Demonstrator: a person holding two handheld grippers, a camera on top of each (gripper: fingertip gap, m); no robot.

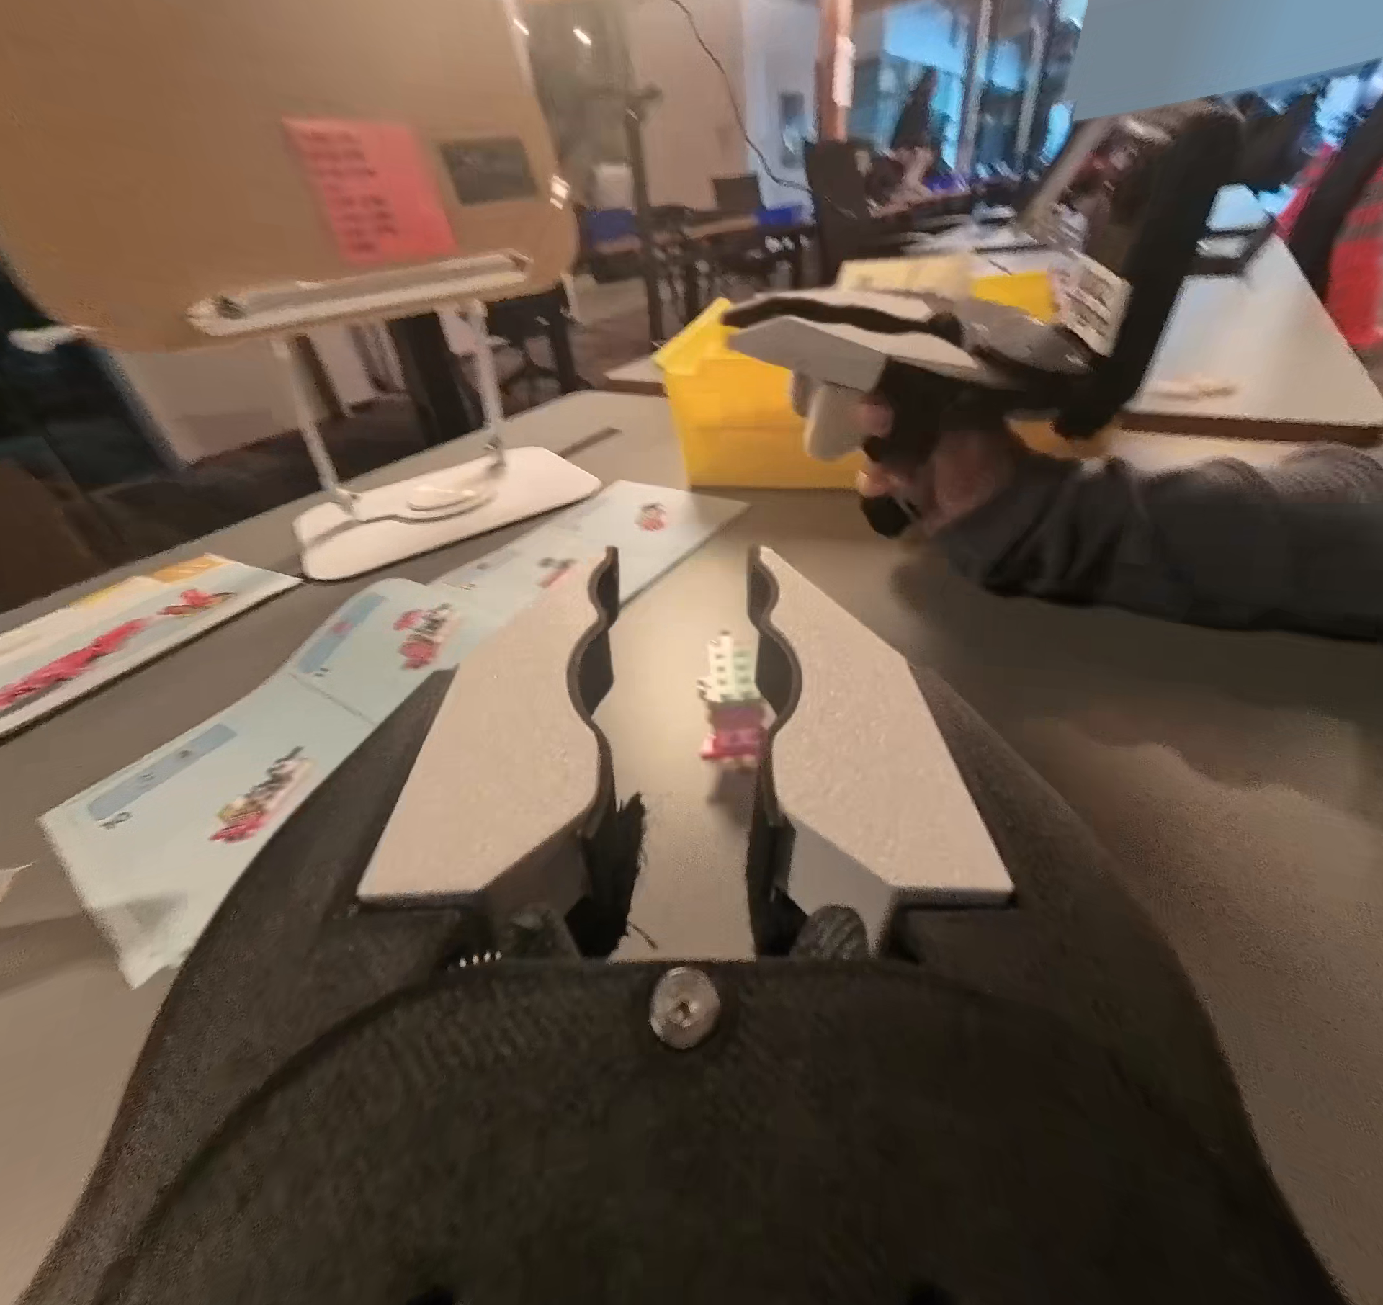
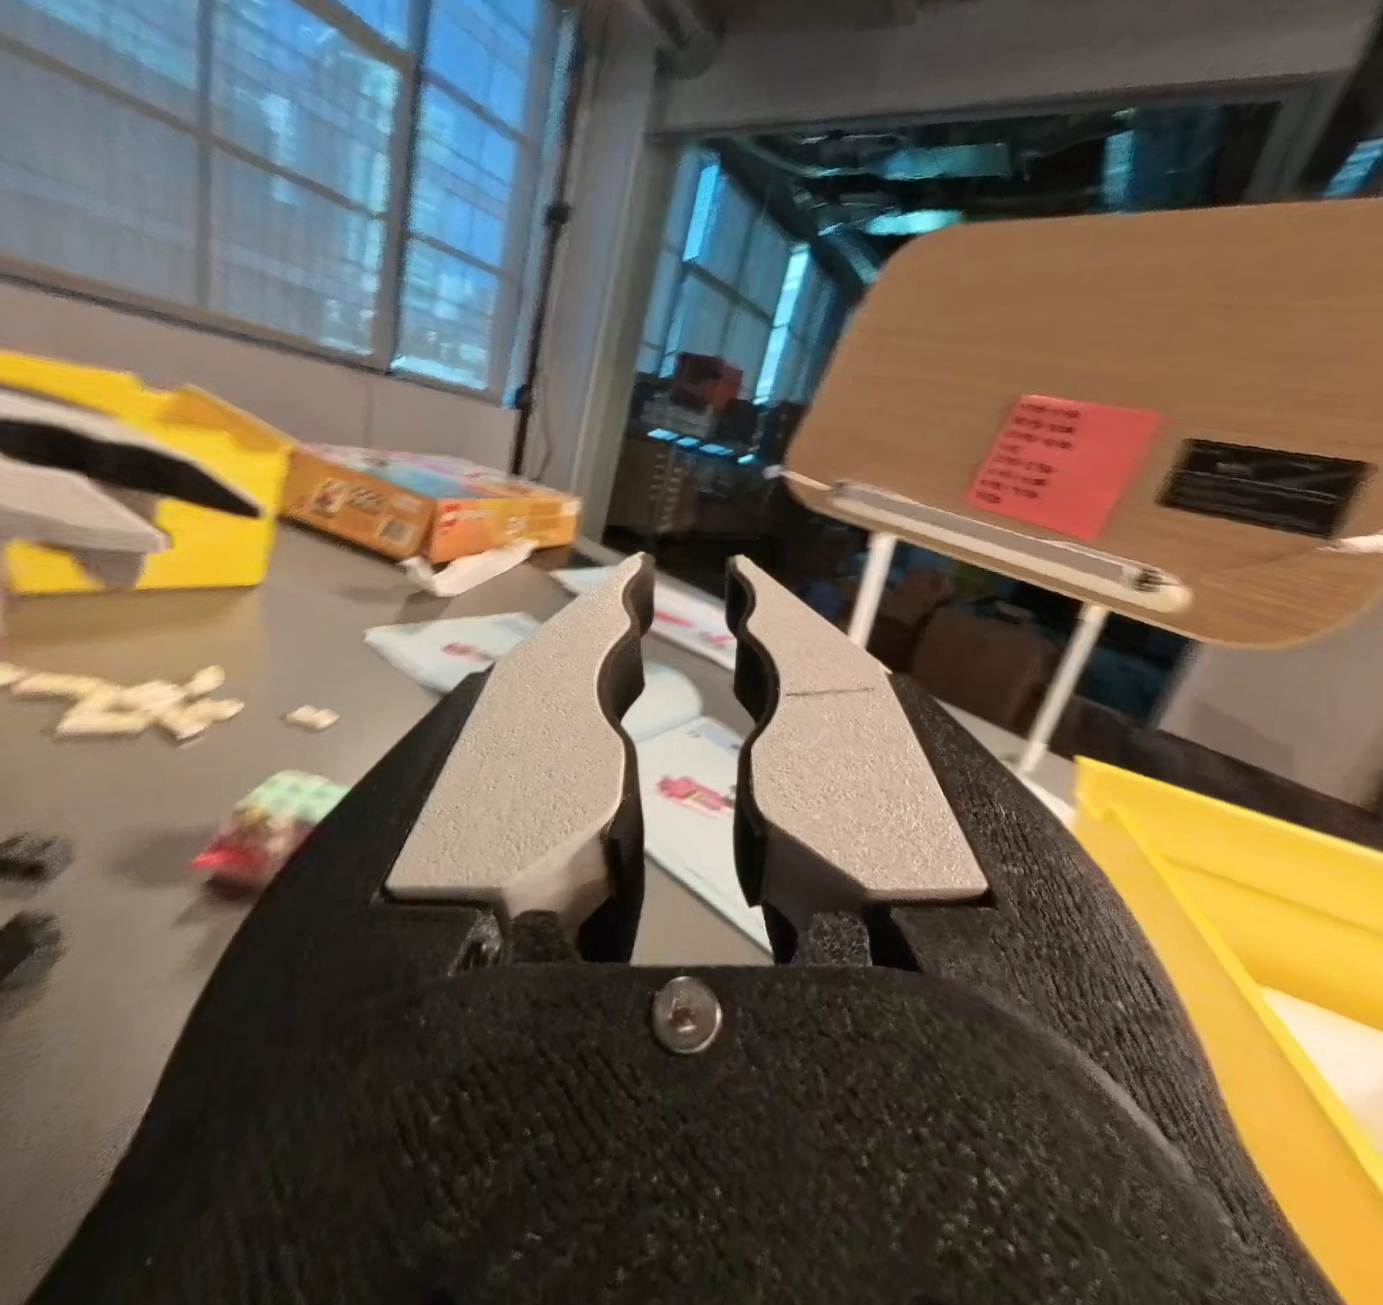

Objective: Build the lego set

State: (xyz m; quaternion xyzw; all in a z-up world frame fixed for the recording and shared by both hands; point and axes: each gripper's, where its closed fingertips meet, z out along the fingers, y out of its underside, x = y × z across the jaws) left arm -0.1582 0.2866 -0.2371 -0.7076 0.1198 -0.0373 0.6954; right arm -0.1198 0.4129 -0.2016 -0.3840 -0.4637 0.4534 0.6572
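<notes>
fingers (image 1: 771, 596) of left gripper (image 1: 685, 569) apart, brick model (image 1: 732, 700) between; right gripper (image 2: 688, 573) bare.

Small white, green and pink brick model (image 1: 733, 700) on grey table (image 1: 1048, 708), beside open left gripper (image 1: 682, 573)

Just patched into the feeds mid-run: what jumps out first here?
The left gripper is open over the grey table, with a small pink, green and white brick build lying between its fingers, not gripped. The right gripper is open and empty, above pale blue instruction sheets. A wooden board on a white stand rises behind.
</notes>
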